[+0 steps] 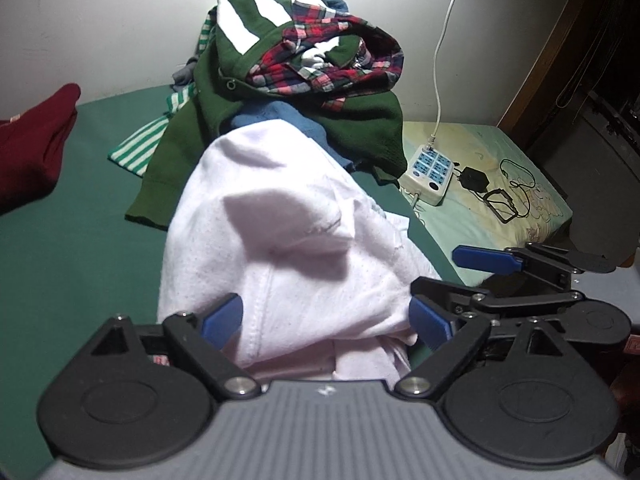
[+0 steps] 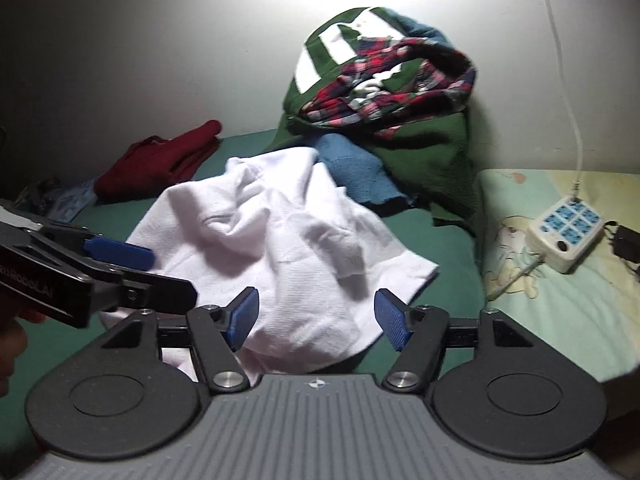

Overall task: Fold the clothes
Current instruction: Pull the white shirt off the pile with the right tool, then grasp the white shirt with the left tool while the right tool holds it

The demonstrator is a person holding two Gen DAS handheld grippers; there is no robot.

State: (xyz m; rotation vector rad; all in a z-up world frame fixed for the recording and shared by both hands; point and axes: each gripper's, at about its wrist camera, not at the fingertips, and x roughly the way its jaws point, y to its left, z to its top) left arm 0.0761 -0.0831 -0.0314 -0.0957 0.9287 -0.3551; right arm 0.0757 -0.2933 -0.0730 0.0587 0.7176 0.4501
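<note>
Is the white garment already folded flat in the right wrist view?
No: the white garment lies crumpled and bunched on the green table, with both grippers open beside it.

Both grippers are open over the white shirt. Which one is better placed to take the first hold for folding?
Probably the left gripper: the white shirt already bulges between its open fingers. The right gripper hangs open over the shirt's near edge.
</note>
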